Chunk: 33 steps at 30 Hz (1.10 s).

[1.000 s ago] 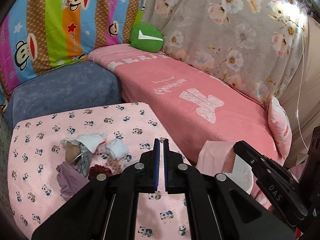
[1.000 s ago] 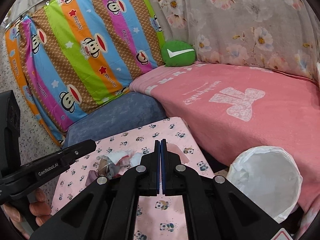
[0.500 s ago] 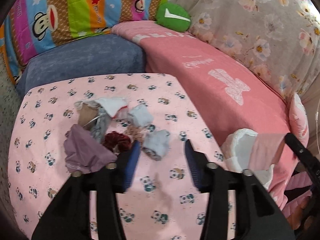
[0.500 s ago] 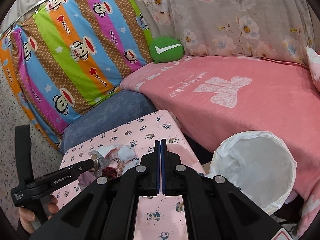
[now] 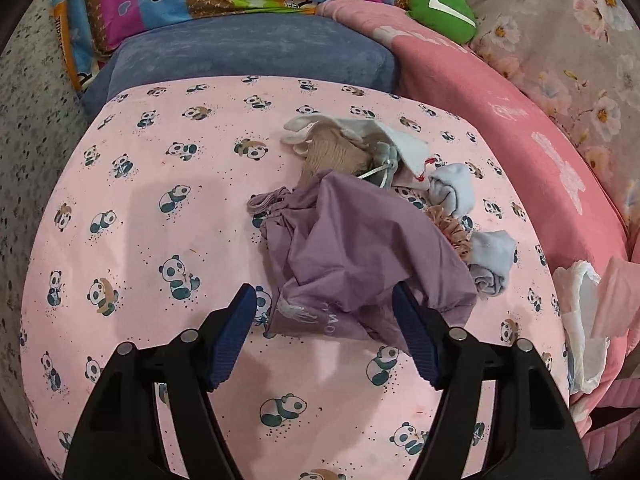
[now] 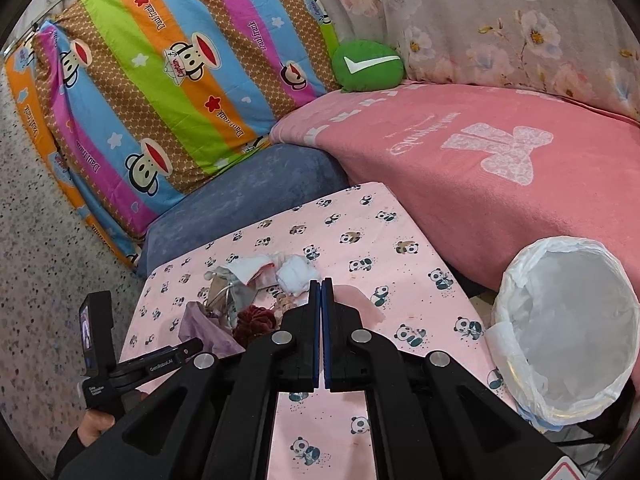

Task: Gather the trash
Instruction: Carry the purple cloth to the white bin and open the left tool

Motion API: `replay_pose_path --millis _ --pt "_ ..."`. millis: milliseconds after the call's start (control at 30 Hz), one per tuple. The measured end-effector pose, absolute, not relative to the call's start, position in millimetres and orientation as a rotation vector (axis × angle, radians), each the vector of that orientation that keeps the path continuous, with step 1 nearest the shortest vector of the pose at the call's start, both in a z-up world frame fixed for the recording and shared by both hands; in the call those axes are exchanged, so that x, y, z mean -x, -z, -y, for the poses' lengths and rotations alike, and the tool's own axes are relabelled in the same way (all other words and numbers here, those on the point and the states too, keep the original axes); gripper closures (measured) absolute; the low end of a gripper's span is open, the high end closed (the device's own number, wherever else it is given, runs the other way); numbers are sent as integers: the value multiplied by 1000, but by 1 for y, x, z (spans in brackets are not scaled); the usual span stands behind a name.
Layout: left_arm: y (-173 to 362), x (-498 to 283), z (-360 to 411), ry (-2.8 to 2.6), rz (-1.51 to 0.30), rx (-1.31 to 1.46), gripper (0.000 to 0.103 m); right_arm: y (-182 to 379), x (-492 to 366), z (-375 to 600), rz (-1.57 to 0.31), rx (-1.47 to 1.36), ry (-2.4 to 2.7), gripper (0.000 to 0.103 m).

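Note:
A heap of trash lies on the pink panda-print table [image 5: 160,208]. In it are a crumpled purple bag [image 5: 352,248], beige cloth [image 5: 332,152], a tan scrunchie [image 5: 452,228] and pale blue wads [image 5: 490,256]. My left gripper [image 5: 324,296] is open and points down at the heap. The purple bag's near edge lies between its blue pads [image 5: 236,328], which do not press on it. In the right wrist view my right gripper [image 6: 321,284] is shut with nothing in it, hovering over the table beside the heap, where a dark red scrunchie [image 6: 256,320] shows.
A bin with a white liner [image 6: 568,320] stands off the table's right side, against the pink sofa cover [image 6: 480,168]. A blue cushion [image 6: 248,200], a striped monkey-print cover [image 6: 160,80] and a green pillow [image 6: 366,66] lie beyond. Speckled floor [image 6: 40,240] is on the left.
My left gripper went from shut to open and dropped toward the heap, so the purple bag now lies between its fingers. The right gripper stayed shut and shifted a little lower.

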State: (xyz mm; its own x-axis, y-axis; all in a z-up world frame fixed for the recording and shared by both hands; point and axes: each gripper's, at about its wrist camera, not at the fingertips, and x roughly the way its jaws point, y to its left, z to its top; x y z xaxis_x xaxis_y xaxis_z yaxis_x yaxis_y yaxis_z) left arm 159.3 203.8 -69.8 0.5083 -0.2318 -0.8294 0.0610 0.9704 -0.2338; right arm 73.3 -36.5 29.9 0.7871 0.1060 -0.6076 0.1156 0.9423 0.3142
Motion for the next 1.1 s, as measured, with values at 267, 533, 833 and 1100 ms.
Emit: replay_pose_path --millis 267,533,833,1100 --pt "75 -162 -202 242 -1048 195 98 -25 -76 20 -692 -341 -7 101" --pt "22 -149 -185 303 -950 180 101 -37 -71 27 -660 -341 -8 101" --pt "-48 -141 -118 457 -831 136 101 -65 -53 60 -582 -348 37 101" --pt "-71 -132 -32 600 -790 65 101 -80 -27 112 -524 -376 122 101"
